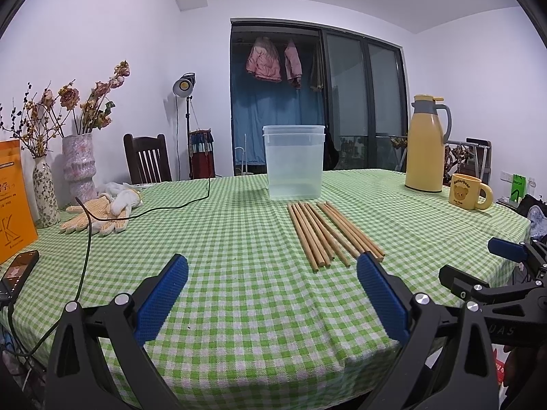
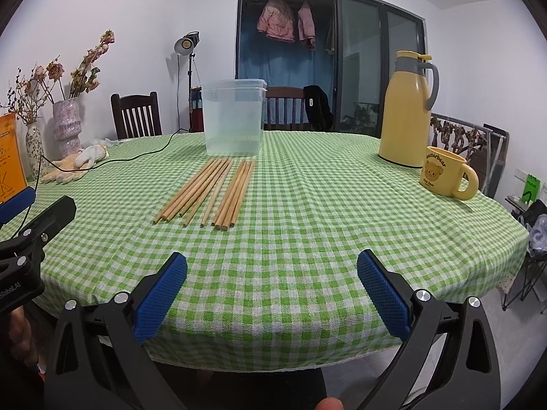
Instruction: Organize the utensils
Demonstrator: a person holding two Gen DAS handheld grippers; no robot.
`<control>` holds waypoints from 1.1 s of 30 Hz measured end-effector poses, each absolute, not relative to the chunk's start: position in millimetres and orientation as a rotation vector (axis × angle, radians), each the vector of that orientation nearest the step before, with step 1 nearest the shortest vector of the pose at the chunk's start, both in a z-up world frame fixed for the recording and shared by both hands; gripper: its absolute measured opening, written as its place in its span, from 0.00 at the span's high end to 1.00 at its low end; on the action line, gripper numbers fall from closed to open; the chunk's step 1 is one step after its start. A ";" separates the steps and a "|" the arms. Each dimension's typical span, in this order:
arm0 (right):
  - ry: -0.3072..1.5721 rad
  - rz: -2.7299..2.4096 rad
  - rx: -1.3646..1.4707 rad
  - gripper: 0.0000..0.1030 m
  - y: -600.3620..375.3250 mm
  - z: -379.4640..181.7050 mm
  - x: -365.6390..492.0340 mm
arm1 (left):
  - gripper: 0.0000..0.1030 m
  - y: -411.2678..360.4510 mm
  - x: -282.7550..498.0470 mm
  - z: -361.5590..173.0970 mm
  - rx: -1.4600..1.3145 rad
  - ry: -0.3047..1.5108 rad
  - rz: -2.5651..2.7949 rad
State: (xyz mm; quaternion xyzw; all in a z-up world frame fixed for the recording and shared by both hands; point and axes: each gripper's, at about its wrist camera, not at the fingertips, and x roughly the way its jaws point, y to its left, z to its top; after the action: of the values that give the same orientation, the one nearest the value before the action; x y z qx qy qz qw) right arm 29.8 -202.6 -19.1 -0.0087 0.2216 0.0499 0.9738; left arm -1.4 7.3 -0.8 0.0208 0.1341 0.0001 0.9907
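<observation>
Several wooden chopsticks lie side by side on the green checked tablecloth, just in front of an empty clear plastic container. They also show in the right wrist view, with the container behind them. My left gripper is open and empty, low over the near table edge, short of the chopsticks. My right gripper is open and empty at the near table edge, to the right of the chopsticks. It also shows at the right of the left wrist view.
A yellow thermos and yellow bear mug stand at the right. Work gloves, a black cable, vases, an orange book and a phone are at the left. Chairs stand behind the table.
</observation>
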 end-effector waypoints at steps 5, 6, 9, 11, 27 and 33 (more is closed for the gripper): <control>0.444 0.102 -0.018 0.07 -203.2 -18.9 29.8 | 0.07 6.7 -0.6 -1.9 0.042 0.270 -0.001; 0.446 0.103 -0.018 0.07 -203.5 -19.2 30.3 | 0.07 6.6 -0.5 -2.0 0.042 0.271 -0.001; 0.449 0.105 -0.019 0.07 -203.6 -19.1 30.3 | 0.07 6.8 0.5 -2.1 0.042 0.275 0.000; 0.450 0.102 -0.022 0.07 -204.0 -18.5 31.8 | 0.07 7.2 2.2 -1.5 0.043 0.277 0.002; 0.575 0.111 0.076 0.07 -210.8 -14.7 85.9 | 0.07 26.8 64.1 4.9 0.005 0.417 0.012; 0.651 0.114 0.126 0.07 -216.3 5.6 139.6 | 0.07 37.6 118.5 36.4 -0.058 0.491 -0.001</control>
State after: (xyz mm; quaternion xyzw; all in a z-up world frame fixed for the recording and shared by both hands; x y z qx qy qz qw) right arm 139.6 -216.3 5.6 0.0620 0.3196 0.0557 0.9439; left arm 118.5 37.6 36.4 -0.0286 0.2428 -0.0005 0.9697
